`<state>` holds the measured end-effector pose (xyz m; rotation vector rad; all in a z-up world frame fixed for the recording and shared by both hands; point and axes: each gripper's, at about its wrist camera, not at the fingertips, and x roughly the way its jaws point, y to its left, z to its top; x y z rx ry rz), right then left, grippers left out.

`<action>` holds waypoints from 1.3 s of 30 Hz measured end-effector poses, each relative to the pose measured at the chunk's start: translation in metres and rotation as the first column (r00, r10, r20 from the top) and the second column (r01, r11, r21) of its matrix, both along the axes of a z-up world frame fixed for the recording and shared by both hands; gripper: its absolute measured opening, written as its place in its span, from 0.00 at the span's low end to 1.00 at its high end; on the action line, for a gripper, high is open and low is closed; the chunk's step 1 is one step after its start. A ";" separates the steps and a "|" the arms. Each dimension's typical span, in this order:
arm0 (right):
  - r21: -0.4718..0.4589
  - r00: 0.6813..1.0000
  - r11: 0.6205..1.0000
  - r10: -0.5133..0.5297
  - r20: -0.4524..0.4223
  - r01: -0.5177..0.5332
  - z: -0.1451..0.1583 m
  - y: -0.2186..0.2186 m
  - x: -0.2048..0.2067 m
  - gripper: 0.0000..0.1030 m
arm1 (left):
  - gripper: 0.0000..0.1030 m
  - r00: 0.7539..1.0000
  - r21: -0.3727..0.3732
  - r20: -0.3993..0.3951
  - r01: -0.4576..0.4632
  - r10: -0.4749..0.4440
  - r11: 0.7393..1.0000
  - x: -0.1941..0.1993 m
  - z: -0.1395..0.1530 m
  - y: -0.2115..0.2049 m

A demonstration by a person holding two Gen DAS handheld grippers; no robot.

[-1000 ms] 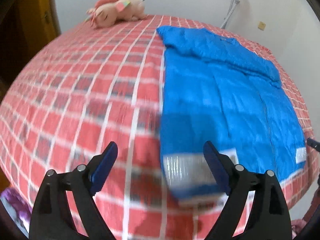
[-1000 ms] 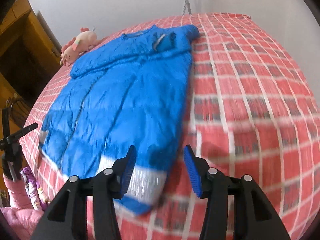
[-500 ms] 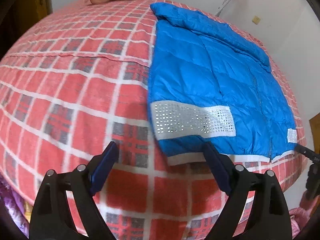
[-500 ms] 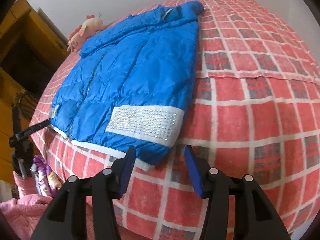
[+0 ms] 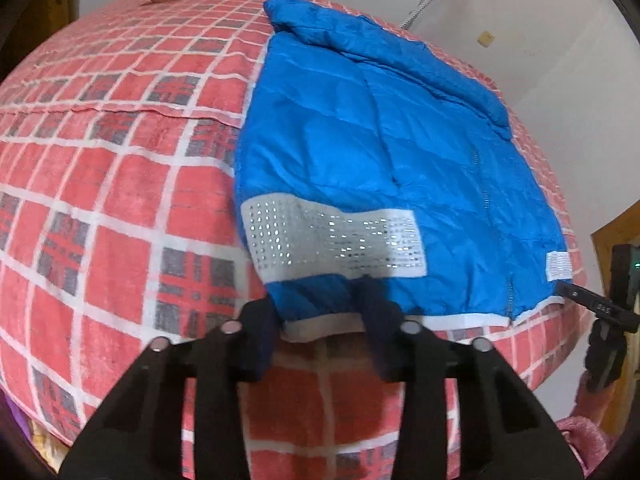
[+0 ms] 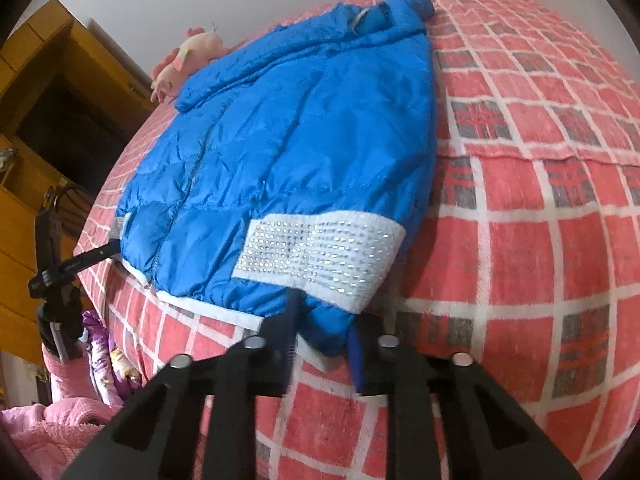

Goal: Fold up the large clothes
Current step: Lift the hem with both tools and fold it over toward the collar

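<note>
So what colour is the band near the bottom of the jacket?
White with silver studs on the band; right wrist view.

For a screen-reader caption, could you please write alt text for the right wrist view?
The right hand-held gripper is closing on the near hem corner of a blue puffer jacket, just below its sparkly white band. The jacket lies flat on a bed with a red checked blanket; a pink plush toy sits at the far end.
</note>
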<state>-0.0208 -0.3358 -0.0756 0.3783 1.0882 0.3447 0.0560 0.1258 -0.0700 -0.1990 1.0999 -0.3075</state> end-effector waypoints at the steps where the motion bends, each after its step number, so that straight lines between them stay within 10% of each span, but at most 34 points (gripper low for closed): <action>1: 0.007 1.000 1.000 0.000 0.003 0.000 0.000 -0.001 0.000 0.13 | 0.32 1.000 -0.004 0.001 -0.002 0.002 1.000 0.000 -0.001 0.001; 12: 0.047 0.997 0.999 0.004 0.080 -0.008 0.019 -0.006 -0.004 0.09 | 0.09 0.998 -0.068 0.051 -0.017 0.020 0.998 -0.006 0.015 0.005; 39: 0.093 0.948 0.996 -0.023 0.318 -0.007 0.128 -0.036 0.057 0.08 | 0.07 0.926 -0.165 0.377 0.058 0.008 0.985 0.057 0.133 -0.018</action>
